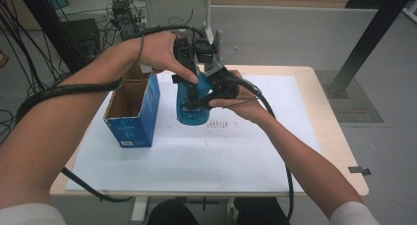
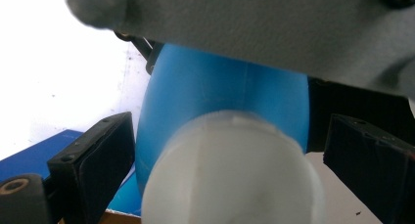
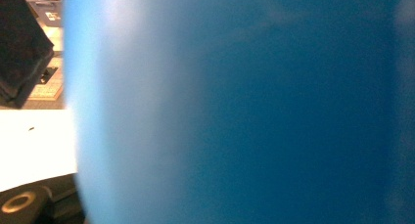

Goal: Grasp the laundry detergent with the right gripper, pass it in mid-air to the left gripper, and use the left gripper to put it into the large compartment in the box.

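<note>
We are pinching the blue bottle (image 1: 192,107) with our right hand-held gripper (image 1: 212,95) just above the counter (image 1: 295,136), beside the open blue box (image 1: 133,112), our left hand-held gripper (image 1: 189,63) spreading its jaws around the white cap (image 2: 235,170).

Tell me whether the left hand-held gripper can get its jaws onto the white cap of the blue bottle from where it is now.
Probably yes. The left hand-held gripper already has the white cap between its open jaws, with gaps either side, while the right hand-held gripper grips the blue bottle.
</note>
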A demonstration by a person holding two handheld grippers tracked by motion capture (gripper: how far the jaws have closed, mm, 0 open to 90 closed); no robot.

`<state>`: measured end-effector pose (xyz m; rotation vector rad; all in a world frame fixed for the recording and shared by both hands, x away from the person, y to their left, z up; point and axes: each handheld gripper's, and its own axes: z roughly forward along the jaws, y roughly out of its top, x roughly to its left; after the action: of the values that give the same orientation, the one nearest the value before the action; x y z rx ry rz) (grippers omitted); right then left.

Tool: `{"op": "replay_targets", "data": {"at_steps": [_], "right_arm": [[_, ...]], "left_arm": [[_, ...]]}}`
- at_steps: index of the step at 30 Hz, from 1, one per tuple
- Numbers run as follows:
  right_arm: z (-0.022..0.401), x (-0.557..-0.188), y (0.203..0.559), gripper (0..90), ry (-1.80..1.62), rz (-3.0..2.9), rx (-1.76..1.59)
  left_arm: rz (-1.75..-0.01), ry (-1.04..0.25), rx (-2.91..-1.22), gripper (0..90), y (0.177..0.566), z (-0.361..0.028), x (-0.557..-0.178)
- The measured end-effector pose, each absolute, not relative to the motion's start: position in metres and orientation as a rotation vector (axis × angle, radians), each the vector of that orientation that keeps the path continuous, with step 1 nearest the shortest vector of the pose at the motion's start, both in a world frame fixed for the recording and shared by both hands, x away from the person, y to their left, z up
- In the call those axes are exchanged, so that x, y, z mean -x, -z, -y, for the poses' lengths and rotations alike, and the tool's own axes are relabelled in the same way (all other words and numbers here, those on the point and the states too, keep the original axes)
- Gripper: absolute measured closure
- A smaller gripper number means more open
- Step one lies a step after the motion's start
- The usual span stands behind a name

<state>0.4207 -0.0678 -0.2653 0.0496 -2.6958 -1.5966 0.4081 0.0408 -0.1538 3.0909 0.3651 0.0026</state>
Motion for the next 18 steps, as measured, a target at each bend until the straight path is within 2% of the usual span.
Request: {"op": "replay_targets", "data": {"at_steps": [9, 18], "right_arm": [[0.0673, -0.4203, 0.2655, 44.4, 1.595, 2.692, -0.05], [0.0684, -0.4192, 0.2645, 44.4, 1.597, 2.701, -0.061]], "left_arm": [[-0.355, -0.006, -3.099, 7.0, 0.1545, -0.0403, -0.409], [-0.351, -0.015, -3.098, 12.4, 0.1544, -0.0374, -0.4087]]}}
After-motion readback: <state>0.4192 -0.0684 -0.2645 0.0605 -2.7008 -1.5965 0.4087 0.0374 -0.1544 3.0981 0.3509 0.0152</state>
